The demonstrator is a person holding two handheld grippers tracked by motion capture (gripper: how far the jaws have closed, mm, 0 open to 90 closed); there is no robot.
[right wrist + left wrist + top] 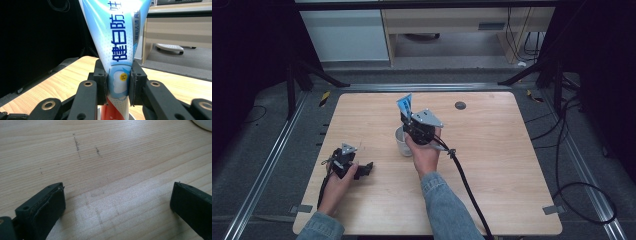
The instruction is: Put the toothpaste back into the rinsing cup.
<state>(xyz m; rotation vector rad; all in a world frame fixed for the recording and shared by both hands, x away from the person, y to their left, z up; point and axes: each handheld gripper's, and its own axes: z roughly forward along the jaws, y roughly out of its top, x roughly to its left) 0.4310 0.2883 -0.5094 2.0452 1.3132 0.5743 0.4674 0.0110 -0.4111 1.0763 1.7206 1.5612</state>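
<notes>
Tube (pixel 117 50) clamped upright in the right gripper (pixel 117 86) above the cup (pixel 402 141) at mid-table (pixel 492 165), left gripper (pixel 117 197) rested low over bare wood, jaws held wide apart

A light wooden table (pixel 492 165) carries a white cup (pixel 401 143) near its middle.

The toothpaste tube (pixel 117 50) is light blue and white, with dark blue characters, a small yellow circle and a red part at its lower end. The cup (pixel 402 141) is white. The table (pixel 492 165) is light wood with fine grain lines. The tongs (pixel 117 85) are black. The sleeve (pixel 447 210) is blue denim.
</notes>
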